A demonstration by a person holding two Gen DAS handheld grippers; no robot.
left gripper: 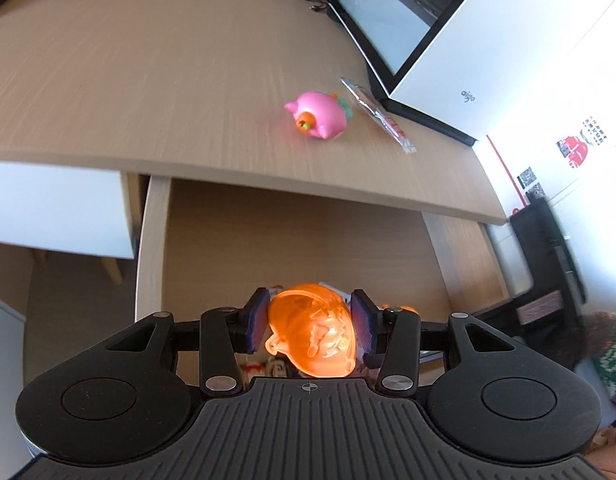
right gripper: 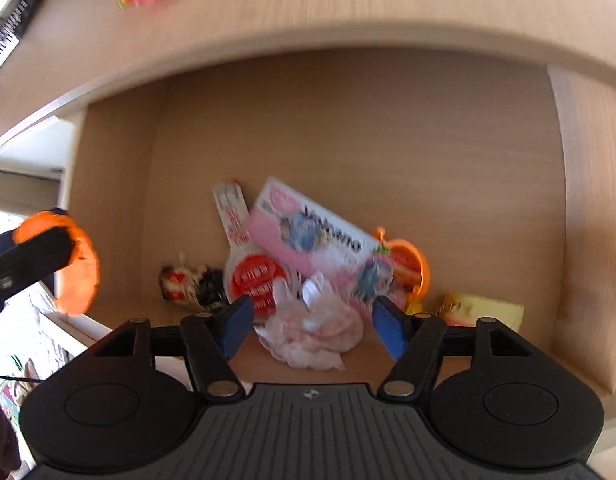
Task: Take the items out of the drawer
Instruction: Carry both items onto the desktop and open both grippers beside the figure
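In the left wrist view, the left gripper [left gripper: 311, 326] is clenched on a glossy, translucent orange toy [left gripper: 312, 332] of rounded, moulded plastic; its blue ribbed pads [left gripper: 260, 320] press the toy's two sides. The toy hangs above the open drawer [left gripper: 154, 240], whose pale wood-grain floor shows beyond it. Farther off, on the matte wood-grain counter [left gripper: 148, 80], lies a smooth pink plastic pig toy [left gripper: 319, 115], and just beside it a crinkly clear sachet [left gripper: 377, 116] near a white box [left gripper: 487, 60].

In the right wrist view, the right gripper [right gripper: 311, 324] is released, its blue pads spread wide above the drawer's near end. Between and just beyond them lies a crumpled, pale pink plastic wrapper [right gripper: 315, 332]. Behind it a flat pink printed packet [right gripper: 308, 240] leans on a round white pouch with a red label [right gripper: 254, 276], an orange plastic cup shape [right gripper: 411, 268] and a yellow packet [right gripper: 483, 310]. A small dark wrapped sweet [right gripper: 188, 284] lies to the left. The orange toy shows at the left edge, blurred.
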